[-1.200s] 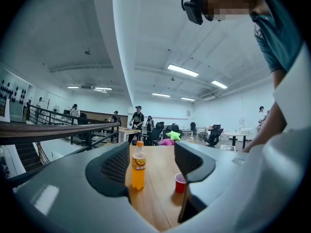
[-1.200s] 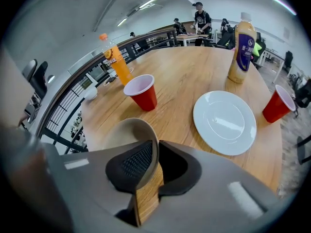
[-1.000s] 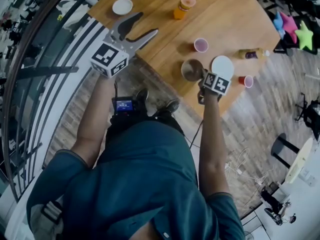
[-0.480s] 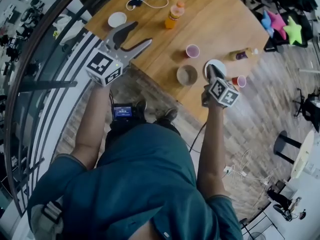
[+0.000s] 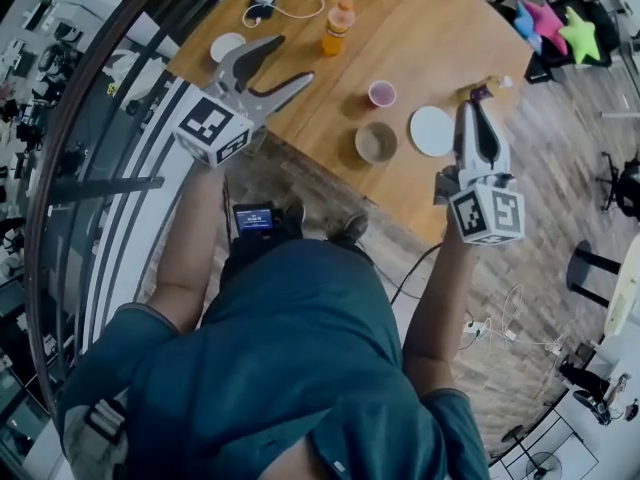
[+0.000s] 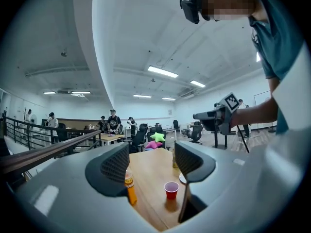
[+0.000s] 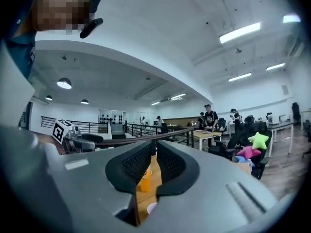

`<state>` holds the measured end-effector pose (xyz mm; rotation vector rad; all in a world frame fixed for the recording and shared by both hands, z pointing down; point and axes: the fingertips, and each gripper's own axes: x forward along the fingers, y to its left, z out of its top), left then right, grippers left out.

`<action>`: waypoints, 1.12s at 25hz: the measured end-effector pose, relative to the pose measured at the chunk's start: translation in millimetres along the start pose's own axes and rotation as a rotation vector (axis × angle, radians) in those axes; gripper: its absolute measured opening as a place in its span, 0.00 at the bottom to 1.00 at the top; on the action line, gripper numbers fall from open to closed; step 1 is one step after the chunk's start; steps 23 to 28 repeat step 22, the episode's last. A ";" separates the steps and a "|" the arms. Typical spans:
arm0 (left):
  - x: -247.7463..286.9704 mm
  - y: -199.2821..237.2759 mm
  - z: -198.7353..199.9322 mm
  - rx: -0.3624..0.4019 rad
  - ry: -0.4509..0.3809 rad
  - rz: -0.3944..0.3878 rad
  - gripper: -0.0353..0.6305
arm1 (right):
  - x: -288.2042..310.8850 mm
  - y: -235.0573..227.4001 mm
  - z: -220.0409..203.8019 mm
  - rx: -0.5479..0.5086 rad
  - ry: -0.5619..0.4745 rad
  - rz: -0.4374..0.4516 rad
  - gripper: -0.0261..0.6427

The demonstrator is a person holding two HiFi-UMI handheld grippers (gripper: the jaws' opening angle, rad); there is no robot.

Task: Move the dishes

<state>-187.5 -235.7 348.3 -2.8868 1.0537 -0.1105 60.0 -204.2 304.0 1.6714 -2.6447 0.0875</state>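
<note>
Dishes lie on the wooden surface (image 5: 440, 28): a flat white plate (image 5: 432, 131) near its front edge, a brownish bowl (image 5: 376, 143) just beside it on the left and apart from it, and a small white saucer (image 5: 228, 46) well apart from both at the surface's far left corner. A pink cup (image 5: 380, 93) stands just behind the bowl, and an orange bottle (image 5: 337, 26) stands upright farther back, near a white cable (image 5: 300, 3). The left gripper (image 5: 288, 60) is held over the left part of the surface with its jaws spread wide and nothing between them (its own view shows only the orange bottle and the cup on the bare wood beyond the gap). The right gripper (image 5: 474, 113) sits just to the right of the white plate, not touching it, its tip close to a small bottle (image 5: 482, 89) lying on its side. Its jaws are pressed almost together, leaving only a narrow slit, and they pinch nothing; the orange bottle shows through that slit in the right gripper view. Star-shaped cushions (image 5: 560, 30) in green, pink and blue lie off the surface's far right corner.
</note>
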 end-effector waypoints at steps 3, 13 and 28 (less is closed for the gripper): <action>6.3 -4.4 4.8 0.014 -0.007 -0.025 0.48 | -9.1 4.9 26.7 -0.032 -0.047 -0.020 0.09; 12.1 -11.5 8.7 0.026 -0.012 -0.068 0.49 | -19.7 11.8 52.7 -0.070 -0.073 -0.042 0.09; 8.3 -4.3 11.5 0.026 -0.020 -0.070 0.49 | -11.7 17.3 49.9 -0.059 -0.047 -0.044 0.09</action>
